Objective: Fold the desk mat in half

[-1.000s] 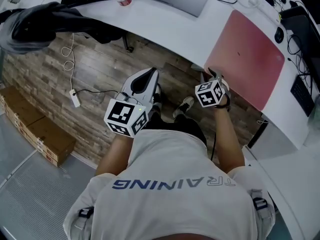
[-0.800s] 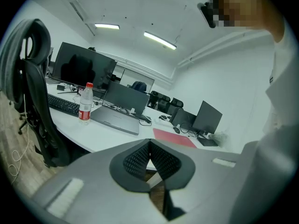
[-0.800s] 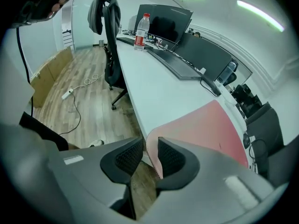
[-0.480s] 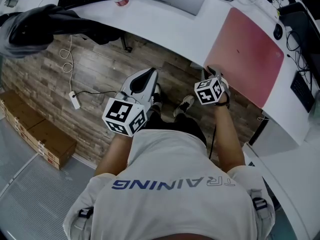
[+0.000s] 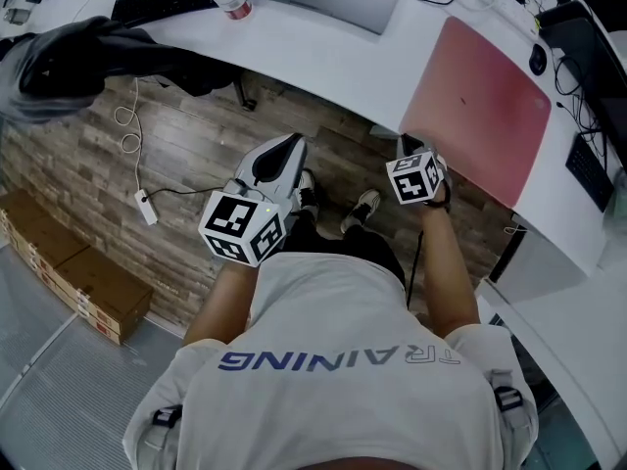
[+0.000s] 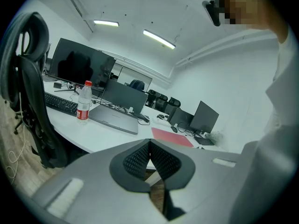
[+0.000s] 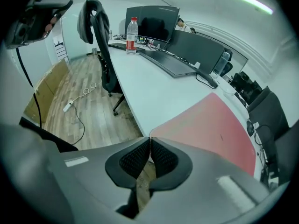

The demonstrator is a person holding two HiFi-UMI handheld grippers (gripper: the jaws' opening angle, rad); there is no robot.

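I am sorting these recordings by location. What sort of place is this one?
Most likely an open-plan office: a long white desk carries monitors, a keyboard and a laptop, and more office chairs stand behind.

desk mat [image 5: 485,106] pink | desk [image 5: 323,52] wht | floor [image 5: 186,155] brn wood-grain
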